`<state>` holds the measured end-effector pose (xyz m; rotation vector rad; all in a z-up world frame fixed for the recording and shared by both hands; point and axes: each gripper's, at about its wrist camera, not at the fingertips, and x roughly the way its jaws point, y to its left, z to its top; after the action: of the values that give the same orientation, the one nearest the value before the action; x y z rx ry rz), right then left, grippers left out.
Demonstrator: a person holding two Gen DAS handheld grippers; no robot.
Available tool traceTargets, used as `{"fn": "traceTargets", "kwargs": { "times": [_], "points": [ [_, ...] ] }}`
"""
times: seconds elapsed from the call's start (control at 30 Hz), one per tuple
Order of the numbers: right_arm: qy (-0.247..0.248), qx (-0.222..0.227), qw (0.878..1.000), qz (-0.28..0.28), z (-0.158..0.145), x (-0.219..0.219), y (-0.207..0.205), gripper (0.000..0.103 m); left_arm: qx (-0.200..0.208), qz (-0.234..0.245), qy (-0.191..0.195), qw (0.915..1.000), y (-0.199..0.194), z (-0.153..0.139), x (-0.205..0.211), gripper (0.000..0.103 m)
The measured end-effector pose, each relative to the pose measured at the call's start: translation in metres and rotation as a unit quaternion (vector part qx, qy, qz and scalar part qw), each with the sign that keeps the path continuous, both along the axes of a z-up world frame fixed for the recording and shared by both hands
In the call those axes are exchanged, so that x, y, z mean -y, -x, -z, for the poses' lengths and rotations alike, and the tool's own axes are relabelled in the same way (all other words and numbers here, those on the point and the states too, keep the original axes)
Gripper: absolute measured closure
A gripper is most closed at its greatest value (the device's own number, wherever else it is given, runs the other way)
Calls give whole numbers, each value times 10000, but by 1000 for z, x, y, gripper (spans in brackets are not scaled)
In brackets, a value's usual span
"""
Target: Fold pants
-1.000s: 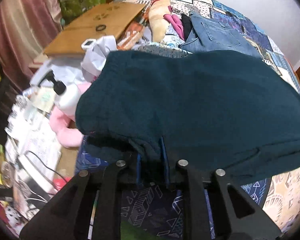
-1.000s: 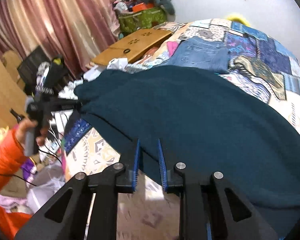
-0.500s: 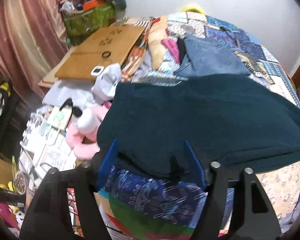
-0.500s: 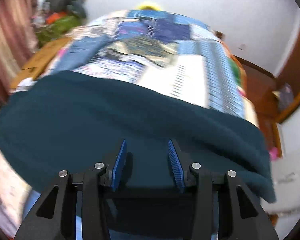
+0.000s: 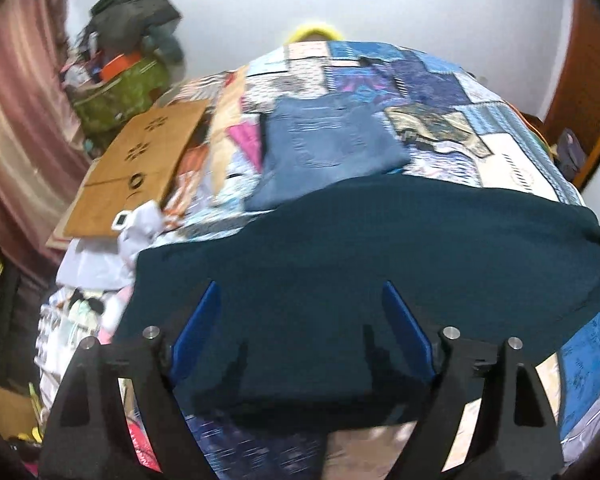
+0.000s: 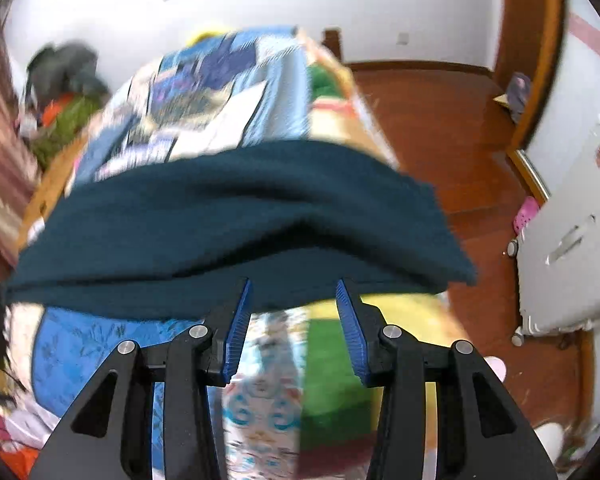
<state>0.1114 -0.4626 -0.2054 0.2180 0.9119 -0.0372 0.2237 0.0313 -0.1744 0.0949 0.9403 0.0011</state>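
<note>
Curtain (image 5: 12, 132), pinkish, hangs far left of the teal pants (image 5: 372, 248), w/ a green bag (image 5: 120, 96) piled w/ dark stuff beyond the pants' left end. Brown board (image 5: 140, 168) lies flat just beyond and left of the pants, a small white gadget (image 5: 122, 220) at its near edge. White cloth (image 5: 140, 224) bunched right at the pants' left corner.

Now the pants: dark teal, laid crosswise over the patchwork bedspread (image 5: 440, 92), folded into a long band. Folded denim piece (image 5: 324, 148) sits just behind the pants, its near edge touching or tucked under them, can't tell which.

Left gripper (image 5: 302, 316) over the pants' near-left part, jaws spread wide and just been opening. Cloth lies beneath and between the blue pads (image 5: 198, 328), but they aren't pressing on it; pants lie loose on the bed.

Over to the right-wrist view, blurry. Same pants (image 6: 236, 220), right end here, folded layers stacked, edge hanging off the bed's right side. Right gripper (image 6: 292, 312) at the pants' near hem, jaws partway apart, having opened a bit before settling; the tips reach the hem's edge, no pinch visible, bedspread (image 6: 72, 344) showing between the blue pads (image 6: 238, 328).

Right of the pants: reddish wood floor (image 6: 440, 120), then a white panel (image 6: 572, 240) w/ cutouts leaning at the far right, a pink item (image 6: 526, 212) on the floor beside it.
</note>
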Motion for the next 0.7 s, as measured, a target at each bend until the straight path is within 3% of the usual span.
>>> {"fn": "traceTargets", "kwargs": {
  "times": [0.17,0.37,0.6,0.7],
  "points": [
    [125,280,9989,348,-8,37,-16,59,-107,231,-25,9997,-18,6,39,13],
    [184,-30,9981,583,28,80,-67,59,-299,387,-190,9986,-34,22,74,13],
    [-358,-730,9948,606,85,118,-110,59,-612,379,-485,9962,-45,44,87,13],
    [-925,-955,9902,421,104,125,-118,56,-680,318,-482,9960,-49,50,87,12]
  ]
}}
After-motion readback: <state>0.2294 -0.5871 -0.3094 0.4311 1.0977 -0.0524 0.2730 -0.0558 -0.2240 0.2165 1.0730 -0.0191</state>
